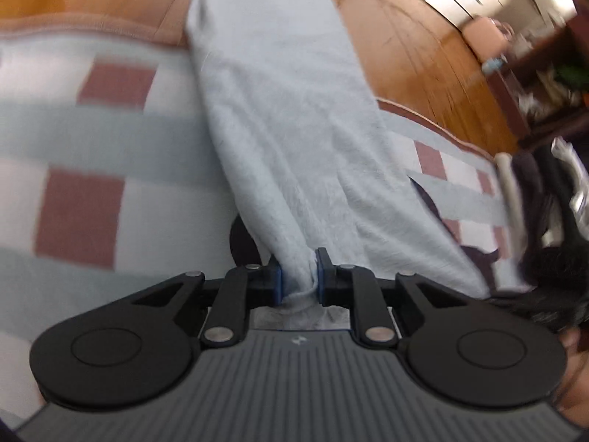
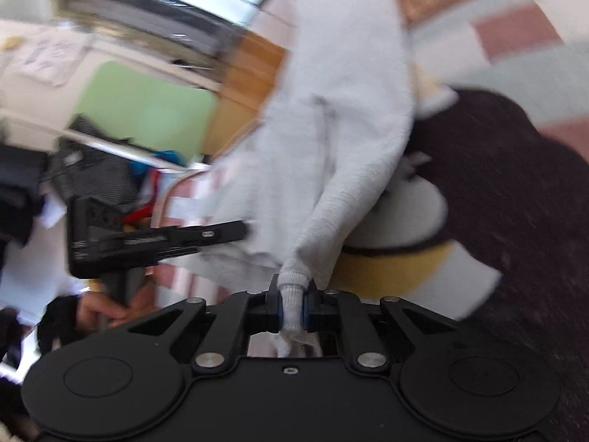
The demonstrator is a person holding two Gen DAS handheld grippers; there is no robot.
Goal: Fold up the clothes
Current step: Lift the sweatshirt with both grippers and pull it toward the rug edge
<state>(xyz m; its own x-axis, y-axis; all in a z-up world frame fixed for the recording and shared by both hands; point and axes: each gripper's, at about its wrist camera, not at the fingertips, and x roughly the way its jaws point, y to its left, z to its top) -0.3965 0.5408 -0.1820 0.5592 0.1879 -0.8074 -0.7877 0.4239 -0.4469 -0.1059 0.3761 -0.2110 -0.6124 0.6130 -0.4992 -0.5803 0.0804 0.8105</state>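
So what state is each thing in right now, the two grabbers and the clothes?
Left gripper: jaws shut on a bunched edge of the light grey garment.
Right gripper: jaws shut on the garment's ribbed cuff.
Light grey garment: lifted, hanging stretched, not yet folded.
Dark garment: lying on the checked bedspread, unfolded.

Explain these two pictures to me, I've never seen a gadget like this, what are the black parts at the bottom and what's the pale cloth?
Each picture comes from a camera mounted on a hand-held two-finger gripper; a person holds one in each hand. The black parts are the grippers themselves. In the left wrist view, the left gripper pinches a bunched edge of a light grey garment. In the right wrist view, the right gripper pinches what looks like its ribbed cuff. The garment hangs stretched above a checked bedcover. A dark garment with a yellow and white print lies beside it. Both pictures are blurred.
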